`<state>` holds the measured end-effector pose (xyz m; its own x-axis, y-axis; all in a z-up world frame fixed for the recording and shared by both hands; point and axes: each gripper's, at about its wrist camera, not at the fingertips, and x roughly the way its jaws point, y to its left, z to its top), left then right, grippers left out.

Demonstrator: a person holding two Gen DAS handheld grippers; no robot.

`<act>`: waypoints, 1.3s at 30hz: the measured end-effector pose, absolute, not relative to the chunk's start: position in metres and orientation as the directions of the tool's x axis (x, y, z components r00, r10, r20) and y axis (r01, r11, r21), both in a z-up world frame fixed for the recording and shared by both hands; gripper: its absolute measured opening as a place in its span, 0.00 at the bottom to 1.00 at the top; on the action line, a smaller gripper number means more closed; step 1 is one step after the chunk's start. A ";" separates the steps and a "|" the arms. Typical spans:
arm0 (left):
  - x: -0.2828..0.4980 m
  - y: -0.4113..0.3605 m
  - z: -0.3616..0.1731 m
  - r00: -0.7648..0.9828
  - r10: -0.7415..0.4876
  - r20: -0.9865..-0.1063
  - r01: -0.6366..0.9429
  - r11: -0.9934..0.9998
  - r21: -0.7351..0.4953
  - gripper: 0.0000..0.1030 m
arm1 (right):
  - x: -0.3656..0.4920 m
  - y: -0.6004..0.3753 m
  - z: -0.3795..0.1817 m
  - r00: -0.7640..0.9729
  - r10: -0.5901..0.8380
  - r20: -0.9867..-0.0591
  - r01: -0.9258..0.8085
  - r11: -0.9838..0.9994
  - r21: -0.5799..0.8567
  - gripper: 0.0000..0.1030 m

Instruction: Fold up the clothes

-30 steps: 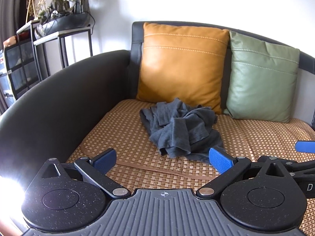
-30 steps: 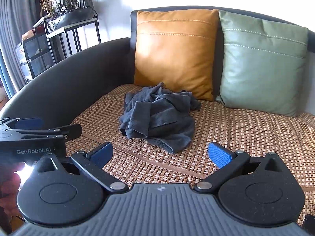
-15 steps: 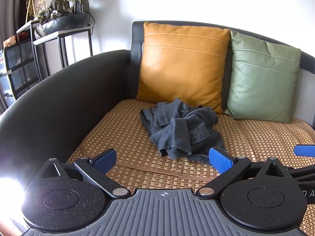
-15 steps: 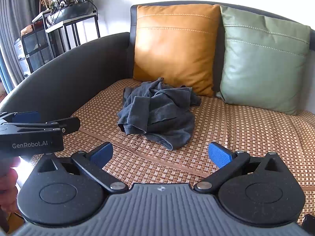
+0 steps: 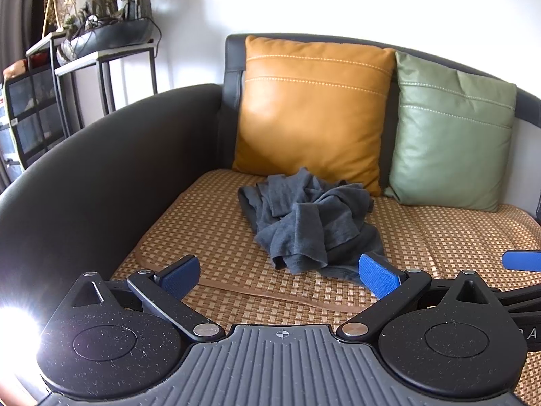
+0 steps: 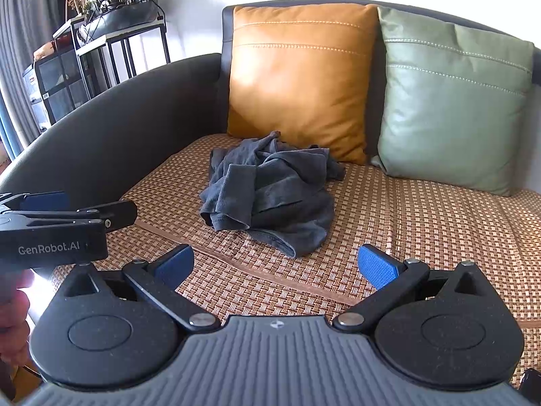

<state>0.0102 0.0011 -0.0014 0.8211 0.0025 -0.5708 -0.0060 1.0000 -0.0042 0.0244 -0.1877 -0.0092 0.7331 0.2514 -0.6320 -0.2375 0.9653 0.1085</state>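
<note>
A: While the left wrist view looks along its fingers, where does the crumpled dark grey cotton garment sit?

B: Centre of the frame, on the woven tan seat mat, just below the orange leather cushion. It lies ahead of the left gripper and slightly right of its midline; the heap's near hem almost meets the right blue pad. Fingers are spread wide, holding nothing.

A: And the right wrist view?

B: There the heap sits centre, slightly left of the midline of the right gripper, its long axis running from upper left to lower right. Those fingers are also wide apart and empty. The left gripper shows at the left edge.

A: Which is nearer?

B: I judge them about equal; the cloth lies between the two.
</note>
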 end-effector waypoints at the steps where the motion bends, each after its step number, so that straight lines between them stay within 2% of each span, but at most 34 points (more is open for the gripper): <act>1: 0.011 0.001 -0.001 0.821 0.002 -0.571 -0.006 1.000 -0.004 1.00 | 0.024 -0.188 -0.009 0.733 0.251 -0.632 -0.238 0.965 0.108 1.00; 22: 0.037 0.006 -0.018 0.806 0.005 -0.592 -0.008 1.000 -0.003 1.00 | 0.045 -0.185 -0.020 0.719 0.257 -0.646 -0.243 0.963 0.113 1.00; 28: 0.086 0.017 -0.052 0.771 0.044 -0.636 -0.040 0.999 0.020 1.00 | 0.075 -0.186 -0.049 0.715 0.234 -0.658 -0.231 0.968 0.093 1.00; 33: 0.141 0.010 -0.090 0.738 0.022 -0.674 0.015 0.999 0.048 1.00 | 0.121 -0.180 -0.096 0.695 0.211 -0.687 -0.246 0.968 0.049 1.00; 35: 0.160 0.004 -0.103 0.731 -0.001 -0.682 0.051 0.997 0.054 1.00 | 0.140 -0.177 -0.116 0.683 0.222 -0.696 -0.263 0.964 0.049 0.97; 37: 0.177 -0.003 -0.113 0.730 -0.023 -0.683 0.084 0.995 0.056 1.00 | 0.156 -0.173 -0.134 0.670 0.232 -0.705 -0.284 0.958 0.046 0.88; 39: 0.190 -0.009 -0.122 0.726 -0.034 -0.687 0.096 0.994 0.053 1.00 | 0.170 -0.168 -0.150 0.654 0.240 -0.718 -0.310 0.950 0.035 0.83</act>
<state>0.1903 -0.0089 -0.1222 0.7261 -0.0337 -0.6867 0.0962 0.9939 0.0530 0.1703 -0.1681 -0.1502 0.6536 0.2398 -0.7178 -0.3103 0.9500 0.0348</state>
